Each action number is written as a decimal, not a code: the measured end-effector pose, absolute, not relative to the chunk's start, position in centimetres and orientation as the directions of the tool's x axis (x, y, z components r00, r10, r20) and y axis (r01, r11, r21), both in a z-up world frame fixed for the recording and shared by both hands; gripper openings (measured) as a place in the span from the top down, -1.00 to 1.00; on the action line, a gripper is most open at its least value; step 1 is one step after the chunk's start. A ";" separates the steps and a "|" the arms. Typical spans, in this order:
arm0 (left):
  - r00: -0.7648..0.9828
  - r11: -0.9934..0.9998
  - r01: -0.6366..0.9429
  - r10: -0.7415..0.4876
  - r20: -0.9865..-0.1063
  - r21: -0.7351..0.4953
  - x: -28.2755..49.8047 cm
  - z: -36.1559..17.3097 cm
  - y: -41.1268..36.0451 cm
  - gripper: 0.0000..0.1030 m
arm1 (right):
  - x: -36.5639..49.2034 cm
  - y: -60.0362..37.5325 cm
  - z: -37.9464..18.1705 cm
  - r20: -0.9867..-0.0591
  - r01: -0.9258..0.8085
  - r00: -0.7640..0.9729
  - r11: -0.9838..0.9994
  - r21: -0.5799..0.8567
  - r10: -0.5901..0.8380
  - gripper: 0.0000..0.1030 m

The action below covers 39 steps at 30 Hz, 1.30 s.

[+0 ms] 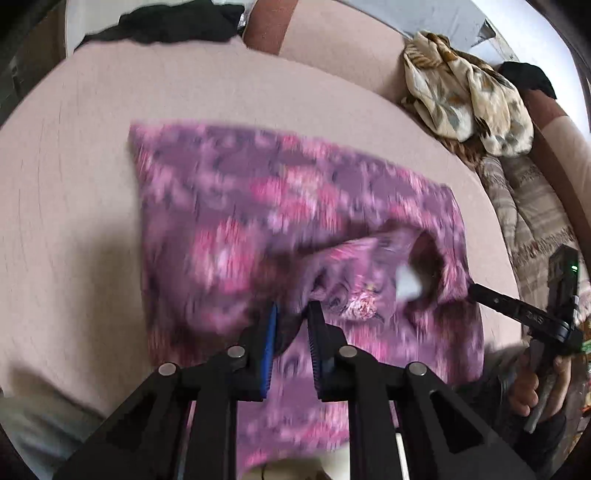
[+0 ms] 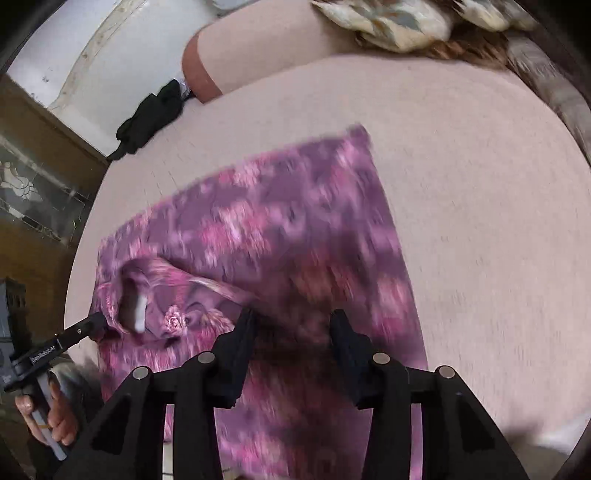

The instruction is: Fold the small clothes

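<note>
A purple and pink floral garment (image 1: pixel 280 221) lies spread on a pale pink couch seat (image 1: pixel 74 184), its neck opening with a white label (image 1: pixel 408 282) toward the near side. It also shows in the right wrist view (image 2: pixel 295 229). My left gripper (image 1: pixel 293 314) hovers over the near part of the cloth beside the neckline, fingers a narrow gap apart with nothing clearly between them. In the right wrist view its tip (image 2: pixel 96 320) touches the cloth edge by the neck. My right gripper (image 2: pixel 293 325) is open over the garment; its tip (image 1: pixel 476 290) meets the cloth's right edge. Both views are motion blurred.
A cream patterned cloth (image 1: pixel 469 96) and a striped blanket (image 1: pixel 524 199) lie along the couch's right side. A black garment (image 1: pixel 166 26) sits at the far edge, also in the right wrist view (image 2: pixel 155 118). A wooden cabinet with glass (image 2: pixel 33 192) stands to the left.
</note>
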<state>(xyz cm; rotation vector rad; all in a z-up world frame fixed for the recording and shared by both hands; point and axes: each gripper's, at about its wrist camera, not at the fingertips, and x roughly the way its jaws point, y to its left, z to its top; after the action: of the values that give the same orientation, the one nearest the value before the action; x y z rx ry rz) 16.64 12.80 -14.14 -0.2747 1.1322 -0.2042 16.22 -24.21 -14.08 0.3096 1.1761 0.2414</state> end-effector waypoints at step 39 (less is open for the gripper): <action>0.431 0.726 -0.382 -0.408 -0.805 -0.572 15.9 -19.1 16.6 0.76 | 15.3 -27.4 -16.6 -0.819 0.225 0.400 0.823 0.522 0.410 0.73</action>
<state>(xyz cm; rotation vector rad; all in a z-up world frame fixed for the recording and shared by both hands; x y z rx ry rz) 15.94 16.59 -19.14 -0.8052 1.1614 -0.0183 15.29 -27.37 -16.63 0.6299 1.1744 0.1273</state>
